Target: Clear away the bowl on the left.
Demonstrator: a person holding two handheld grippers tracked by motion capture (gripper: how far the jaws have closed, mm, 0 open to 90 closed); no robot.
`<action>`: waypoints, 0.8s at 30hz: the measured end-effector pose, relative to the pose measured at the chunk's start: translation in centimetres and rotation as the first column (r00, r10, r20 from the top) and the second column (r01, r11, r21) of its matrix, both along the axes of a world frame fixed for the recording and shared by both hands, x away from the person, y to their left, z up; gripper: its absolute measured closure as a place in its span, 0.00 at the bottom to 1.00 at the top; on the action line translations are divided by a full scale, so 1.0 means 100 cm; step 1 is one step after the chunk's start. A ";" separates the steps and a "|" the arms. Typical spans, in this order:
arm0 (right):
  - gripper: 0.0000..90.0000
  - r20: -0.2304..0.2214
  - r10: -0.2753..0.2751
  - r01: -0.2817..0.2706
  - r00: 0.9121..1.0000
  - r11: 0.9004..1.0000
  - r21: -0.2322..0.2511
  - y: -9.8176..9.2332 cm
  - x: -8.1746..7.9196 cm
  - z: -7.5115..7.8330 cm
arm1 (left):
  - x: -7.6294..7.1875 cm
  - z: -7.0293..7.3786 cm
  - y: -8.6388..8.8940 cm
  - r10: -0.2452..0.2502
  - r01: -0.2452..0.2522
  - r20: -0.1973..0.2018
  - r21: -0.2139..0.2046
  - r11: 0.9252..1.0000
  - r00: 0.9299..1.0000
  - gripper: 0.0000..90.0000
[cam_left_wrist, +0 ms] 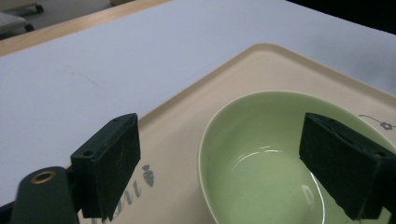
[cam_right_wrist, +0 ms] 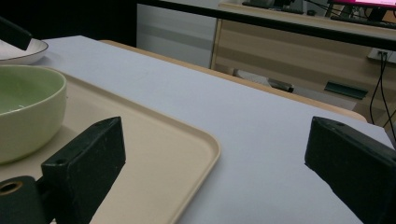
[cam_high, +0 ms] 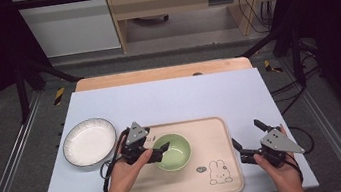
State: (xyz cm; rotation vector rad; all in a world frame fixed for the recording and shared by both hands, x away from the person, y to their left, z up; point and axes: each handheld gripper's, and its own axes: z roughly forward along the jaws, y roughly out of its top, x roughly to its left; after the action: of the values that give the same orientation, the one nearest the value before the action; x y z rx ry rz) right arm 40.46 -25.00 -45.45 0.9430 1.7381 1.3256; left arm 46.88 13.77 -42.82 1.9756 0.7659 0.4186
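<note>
A pale green bowl (cam_high: pixel 173 151) stands empty in the middle of a beige tray (cam_high: pixel 214 135) that has a rabbit drawing near its front. My left gripper (cam_high: pixel 159 145) is open at the bowl's left side. In the left gripper view its jaws straddle the rim of the bowl (cam_left_wrist: pixel 252 168), one over the tray (cam_left_wrist: pixel 187 116) and one over the bowl's inside, with no contact that I can see. My right gripper (cam_high: pixel 247 134) is open just off the tray's right edge. In the right gripper view nothing lies between its jaws but the tray corner (cam_right_wrist: pixel 154 154) and the table.
A white plate (cam_high: pixel 89 141) with a dark rim lies on the pale blue table top (cam_high: pixel 184 96) left of the tray. A wooden strip (cam_high: pixel 163 73) runs along the table's far edge. Black frame bars and cables stand at both sides, with a wooden cabinet (cam_right_wrist: pixel 299 51) beyond.
</note>
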 end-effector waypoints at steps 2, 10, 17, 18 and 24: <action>0.05 0.002 -0.002 0.002 1.000 1.000 0.004 0.000 0.000 0.000 | -0.004 0.002 0.000 -0.018 0.018 0.051 0.003 1.000 0.999 0.08; 0.03 0.012 -0.002 0.002 1.000 1.000 0.011 0.000 -0.001 0.001 | -0.010 0.009 0.005 -0.036 0.039 0.080 -0.042 0.998 0.996 0.05; 0.04 0.015 -0.002 0.002 1.000 1.000 0.009 0.000 0.000 0.001 | -0.015 0.016 0.013 -0.046 0.057 0.116 -0.086 0.995 0.992 0.05; 0.04 0.015 -0.002 0.002 1.000 1.000 0.009 0.000 0.000 0.001 | -0.016 0.017 0.014 -0.045 0.057 0.121 -0.095 0.994 0.992 0.05; 0.04 0.015 -0.005 0.004 1.000 1.000 0.010 -0.001 -0.001 0.001 | -0.017 0.019 0.022 -0.045 0.062 0.134 -0.127 0.990 0.990 0.05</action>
State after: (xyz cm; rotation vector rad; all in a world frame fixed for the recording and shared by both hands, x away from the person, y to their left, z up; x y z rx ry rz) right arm 40.41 -25.07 -45.34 0.9401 1.7186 1.3367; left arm 45.16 15.98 -40.92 1.8226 0.6398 0.4497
